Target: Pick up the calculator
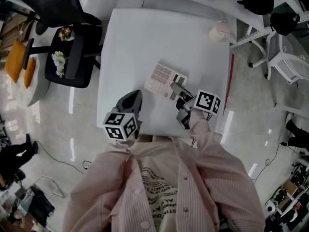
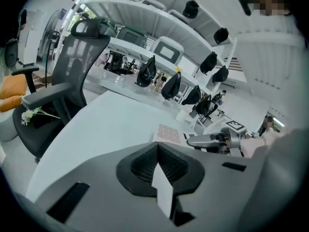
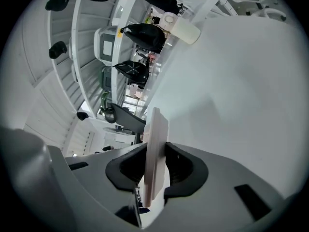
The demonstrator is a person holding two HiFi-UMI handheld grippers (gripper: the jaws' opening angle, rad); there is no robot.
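Head view, left to right. At the far left, two orange cushions (image 1: pixel 19 64) lie beside a black office chair (image 1: pixel 77 57), whose seat carries a small bunch of flowers (image 1: pixel 59 62). The chair stands against the left edge of a white table (image 1: pixel 135 37).

Left gripper (image 1: pixel 133 98): it hangs over the near left part of the table, with its marker cube (image 1: pixel 120 125) just in front of the person's pink striped shirt (image 1: pixel 217 178). In the left gripper view the jaws of this gripper (image 2: pixel 158 149) stand together at their tips, and nothing is held between them. It is apart from the calculator.

Calculator (image 1: pixel 164 79): a pale pink desk model with a grid of keys, placed near the middle of the table and right of the left gripper. It lies skewed, with its display end toward the near right. Whether its far edge touches the table cannot be told.

Right gripper (image 1: pixel 176 89): it is clamped on the near right end of the calculator, and its marker cube (image 1: pixel 208 102) sits just behind the jaws. In the right gripper view the calculator (image 3: pixel 157 124) appears edge-on and upright, and the pads of this gripper (image 3: pixel 155 146) press on both of its flat faces at a moderate width. The left gripper view shows the same grip from the side, with the keypad (image 2: pixel 170 132) projecting from the right gripper's grey jaws (image 2: pixel 207 141).

Far right: a pale cup (image 1: pixel 219 31) rests at the far right corner of the table, well apart from the calculator. A white chair (image 1: pixel 285 62) stands on the floor beyond the table's right edge.
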